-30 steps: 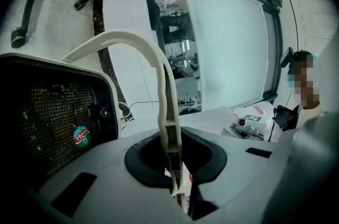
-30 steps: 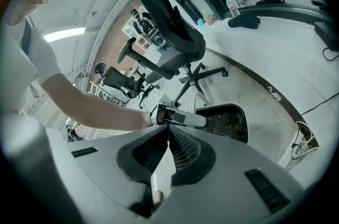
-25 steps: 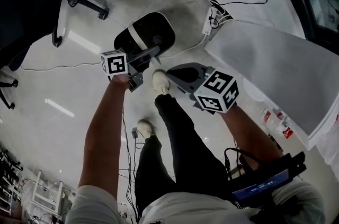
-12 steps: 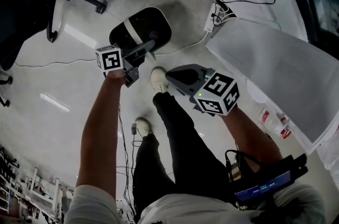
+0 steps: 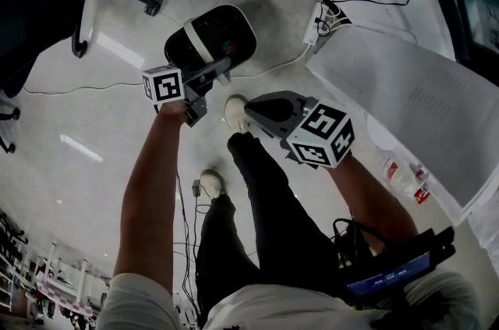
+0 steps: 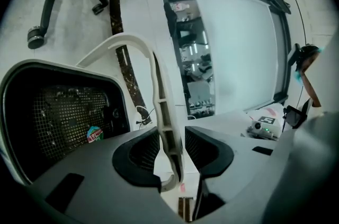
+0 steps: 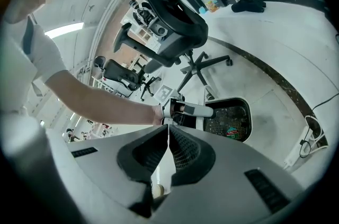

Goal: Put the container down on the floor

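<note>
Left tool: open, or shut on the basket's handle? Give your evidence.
Open. The left tool has just been opening; the white handle stands between its jaws with a gap beside it.

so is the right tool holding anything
No, the right tool has its jaws shut together with nothing between them, and the black mesh container sits apart from it.

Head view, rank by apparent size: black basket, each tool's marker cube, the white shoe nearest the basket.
1. basket
2. right tool's cube: it sits nearer the camera, which likely inflates it
3. left tool's cube
4. shoe: not far off the left tool's cube, so treat that pair as loose
</note>
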### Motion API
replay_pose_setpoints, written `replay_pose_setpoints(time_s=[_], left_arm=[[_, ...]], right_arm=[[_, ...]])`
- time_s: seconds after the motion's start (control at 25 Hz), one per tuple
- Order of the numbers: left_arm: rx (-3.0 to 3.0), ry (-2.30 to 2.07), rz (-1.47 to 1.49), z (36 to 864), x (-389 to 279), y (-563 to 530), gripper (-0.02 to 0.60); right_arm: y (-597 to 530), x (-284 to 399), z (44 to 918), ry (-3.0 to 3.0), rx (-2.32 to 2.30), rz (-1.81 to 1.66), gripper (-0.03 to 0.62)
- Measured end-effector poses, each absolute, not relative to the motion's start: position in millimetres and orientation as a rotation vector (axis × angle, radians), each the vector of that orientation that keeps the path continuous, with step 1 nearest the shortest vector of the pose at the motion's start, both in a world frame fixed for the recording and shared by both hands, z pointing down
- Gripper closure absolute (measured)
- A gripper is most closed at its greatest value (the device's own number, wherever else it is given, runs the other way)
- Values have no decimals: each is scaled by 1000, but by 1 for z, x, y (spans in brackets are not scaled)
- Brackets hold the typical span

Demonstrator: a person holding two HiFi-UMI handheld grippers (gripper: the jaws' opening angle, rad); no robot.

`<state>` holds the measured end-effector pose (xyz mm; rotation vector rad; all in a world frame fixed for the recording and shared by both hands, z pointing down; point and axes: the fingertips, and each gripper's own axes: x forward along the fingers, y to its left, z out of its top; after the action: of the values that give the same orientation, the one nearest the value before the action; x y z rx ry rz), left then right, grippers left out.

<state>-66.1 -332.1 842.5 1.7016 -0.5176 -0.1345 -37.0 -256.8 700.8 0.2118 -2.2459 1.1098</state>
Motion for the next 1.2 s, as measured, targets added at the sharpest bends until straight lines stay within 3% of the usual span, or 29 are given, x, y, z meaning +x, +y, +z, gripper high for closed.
replay_pose_setpoints(time_s=[0.28, 0.48, 0.52, 0.6, 0.64, 0.72, 1.2], left_arm=[[1667, -541, -146, 837, -76, -316, 417], [1617, -631, -128, 830, -98, -291, 276], [1618, -641, -112, 835, -99, -290, 279], [1646, -632, -55, 840, -93, -294, 459], [1667, -619, -34, 839, -88, -299, 462], [1714, -606, -27, 834, -78, -324, 394], [1631, -635, -97, 836, -67, -291, 405]], right_arm=[[-253, -42, 699, -2246, 189, 1089, 577], [-238, -49, 677, -2269, 170, 1057, 577], [-237, -50, 672, -2274, 167, 1063, 577], [-232, -54, 663, -2282, 155, 1105, 577], [-228, -55, 659, -2286, 152, 1121, 577], [-228, -51, 658, -2297, 169, 1118, 577], [-214, -31, 672, -2296, 167, 1112, 577]])
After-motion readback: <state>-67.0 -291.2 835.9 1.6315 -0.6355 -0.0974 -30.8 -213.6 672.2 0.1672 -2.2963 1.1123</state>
